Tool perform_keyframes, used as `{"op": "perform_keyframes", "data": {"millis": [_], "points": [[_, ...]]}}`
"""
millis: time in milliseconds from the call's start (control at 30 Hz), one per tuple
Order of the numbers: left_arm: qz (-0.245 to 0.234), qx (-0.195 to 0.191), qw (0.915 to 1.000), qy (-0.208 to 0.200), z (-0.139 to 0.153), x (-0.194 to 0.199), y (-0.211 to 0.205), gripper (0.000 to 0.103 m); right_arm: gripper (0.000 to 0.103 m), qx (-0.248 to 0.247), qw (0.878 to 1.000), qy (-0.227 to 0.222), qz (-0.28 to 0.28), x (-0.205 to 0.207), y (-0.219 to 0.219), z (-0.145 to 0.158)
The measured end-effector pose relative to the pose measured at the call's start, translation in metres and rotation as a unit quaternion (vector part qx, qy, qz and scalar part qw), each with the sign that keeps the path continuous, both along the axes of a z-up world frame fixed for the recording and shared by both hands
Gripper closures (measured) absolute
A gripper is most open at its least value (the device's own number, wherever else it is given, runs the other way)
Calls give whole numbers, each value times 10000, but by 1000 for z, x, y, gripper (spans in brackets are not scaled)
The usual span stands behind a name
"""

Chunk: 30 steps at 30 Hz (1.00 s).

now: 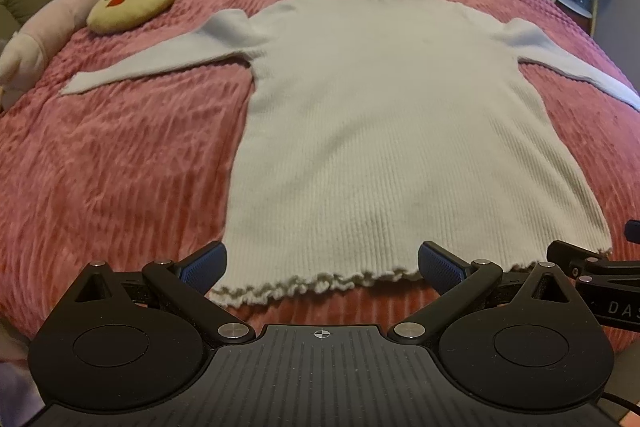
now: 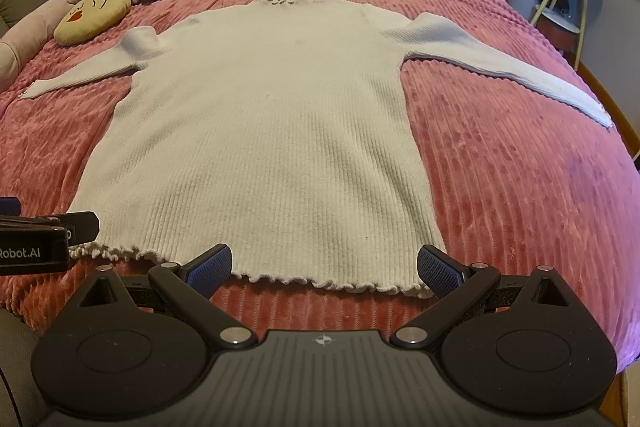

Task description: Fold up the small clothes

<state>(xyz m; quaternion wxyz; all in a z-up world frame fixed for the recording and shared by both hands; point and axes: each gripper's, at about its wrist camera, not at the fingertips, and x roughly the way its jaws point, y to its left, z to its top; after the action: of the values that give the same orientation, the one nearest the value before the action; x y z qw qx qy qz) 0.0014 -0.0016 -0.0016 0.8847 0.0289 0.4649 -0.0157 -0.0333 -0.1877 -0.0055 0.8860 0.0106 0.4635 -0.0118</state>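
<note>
Cream ribbed sweater [image 1: 384, 131] lies flat, sleeves spread, on the pink bedspread [image 1: 120, 167]. Soft, light, stretchy knit; likely best pinched at the ruffled hem [image 2: 328, 281] corners. Left hand-held gripper [image 1: 322, 261] and right hand-held gripper [image 2: 324, 263] both spread, holding nothing

Left hand-held gripper [image 1: 322, 267] jaws spread wide, right hand-held gripper [image 2: 324, 267] likewise spread, side by side, level
</note>
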Motion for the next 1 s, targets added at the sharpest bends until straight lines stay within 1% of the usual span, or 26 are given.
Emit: {"op": "perform_keyframes", "data": {"millis": [1000], "points": [[34, -23, 10000, 39, -2, -2, 2, 0, 4, 36, 10000, -17, 29, -2, 2, 0]]}}
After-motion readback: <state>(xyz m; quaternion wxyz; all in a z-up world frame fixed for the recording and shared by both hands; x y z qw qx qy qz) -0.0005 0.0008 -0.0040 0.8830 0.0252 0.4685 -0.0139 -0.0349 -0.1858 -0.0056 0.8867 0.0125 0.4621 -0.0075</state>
